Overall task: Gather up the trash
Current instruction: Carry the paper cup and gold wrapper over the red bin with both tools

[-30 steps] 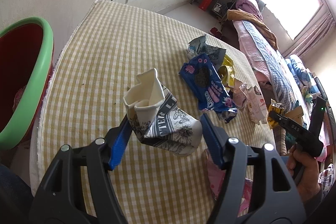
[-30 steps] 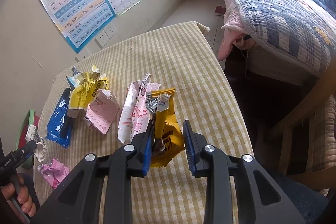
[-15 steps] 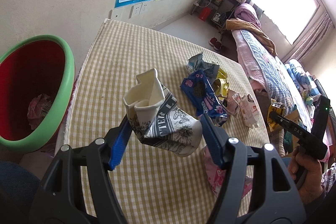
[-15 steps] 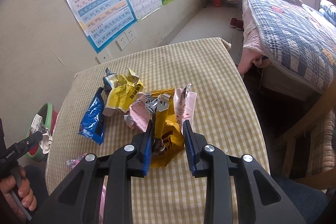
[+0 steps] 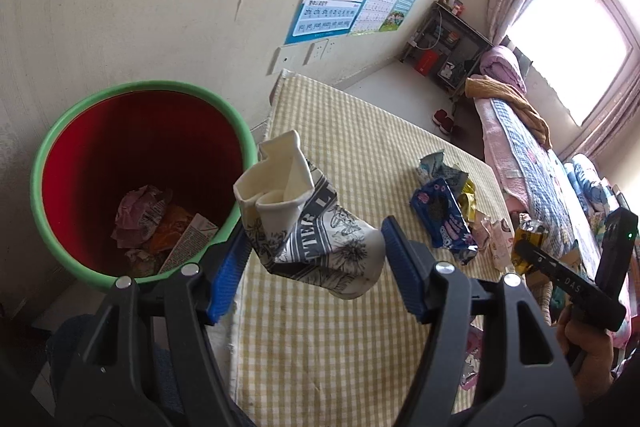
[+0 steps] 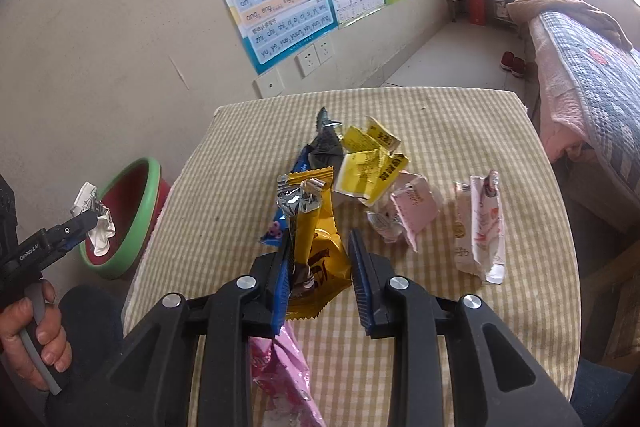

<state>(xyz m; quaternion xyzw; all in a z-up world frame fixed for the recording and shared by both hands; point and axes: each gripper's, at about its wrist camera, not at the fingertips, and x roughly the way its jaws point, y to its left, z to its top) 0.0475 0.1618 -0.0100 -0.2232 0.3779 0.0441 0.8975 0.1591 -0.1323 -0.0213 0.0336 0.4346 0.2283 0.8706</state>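
My left gripper (image 5: 316, 267) pinches a crushed paper cup (image 5: 308, 223), white with dark print, its blue pads pressed on both sides. The cup hangs in the air just beside the bin (image 5: 60, 147), a red tub with a green rim standing off the table's (image 5: 352, 327) left edge, with crumpled wrappers already in its bottom. My right gripper (image 6: 320, 267) is squeezed as tight as it goes on a yellow snack wrapper (image 6: 316, 239), held above the checked tablecloth near its front edge. More trash lies around the middle of the table: a blue wrapper (image 5: 440, 223), a yellow packet (image 6: 368, 171), a pink packet (image 6: 414, 207) and a white sachet (image 6: 480, 227) toward the right edge. A pink bag (image 6: 280, 375) lies at the front edge.
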